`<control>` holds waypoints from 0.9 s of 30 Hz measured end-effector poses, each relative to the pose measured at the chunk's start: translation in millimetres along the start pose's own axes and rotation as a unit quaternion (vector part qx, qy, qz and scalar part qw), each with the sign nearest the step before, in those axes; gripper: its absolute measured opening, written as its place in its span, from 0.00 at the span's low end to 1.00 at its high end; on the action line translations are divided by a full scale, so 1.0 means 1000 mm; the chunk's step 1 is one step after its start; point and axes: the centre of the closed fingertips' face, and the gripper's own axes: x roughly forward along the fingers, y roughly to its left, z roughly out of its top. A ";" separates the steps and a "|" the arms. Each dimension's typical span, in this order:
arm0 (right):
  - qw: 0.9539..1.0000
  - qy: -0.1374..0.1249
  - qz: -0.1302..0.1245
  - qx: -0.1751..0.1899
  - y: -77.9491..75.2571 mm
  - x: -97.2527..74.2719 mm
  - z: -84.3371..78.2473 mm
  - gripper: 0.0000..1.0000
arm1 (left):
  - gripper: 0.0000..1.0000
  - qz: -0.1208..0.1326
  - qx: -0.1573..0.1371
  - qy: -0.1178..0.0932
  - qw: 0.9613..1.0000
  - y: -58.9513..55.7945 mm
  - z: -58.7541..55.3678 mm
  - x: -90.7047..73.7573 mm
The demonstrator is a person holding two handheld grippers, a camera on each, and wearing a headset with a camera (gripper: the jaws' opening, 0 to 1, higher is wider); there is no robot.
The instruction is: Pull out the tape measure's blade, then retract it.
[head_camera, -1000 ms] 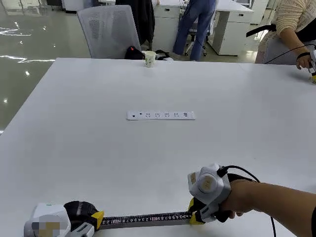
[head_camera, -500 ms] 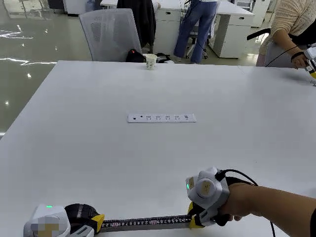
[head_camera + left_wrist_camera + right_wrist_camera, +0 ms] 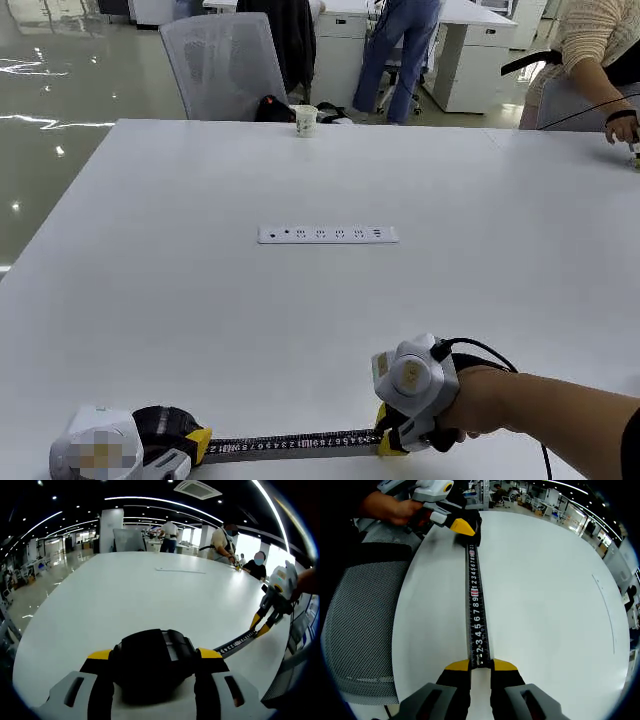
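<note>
Tightly on blade end: right gripper

I see a power strip mid-counter, paper cup at the far edge, grey chair behind it, a person at the far right corner.

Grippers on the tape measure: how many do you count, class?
2. The left gripper grips the case at near left; the right gripper pinches the blade at near right.
</note>
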 end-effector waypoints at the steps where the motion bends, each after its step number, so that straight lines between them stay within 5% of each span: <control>1: 1.000 0.000 0.000 -0.001 0.000 0.000 0.001 0.11 | 0.60 0.000 0.000 0.000 1.000 0.000 0.000 0.000; 27: 1.000 0.000 -0.004 0.004 0.001 0.004 0.010 0.11 | 0.60 -0.004 0.003 0.007 1.000 -0.001 -0.001 0.001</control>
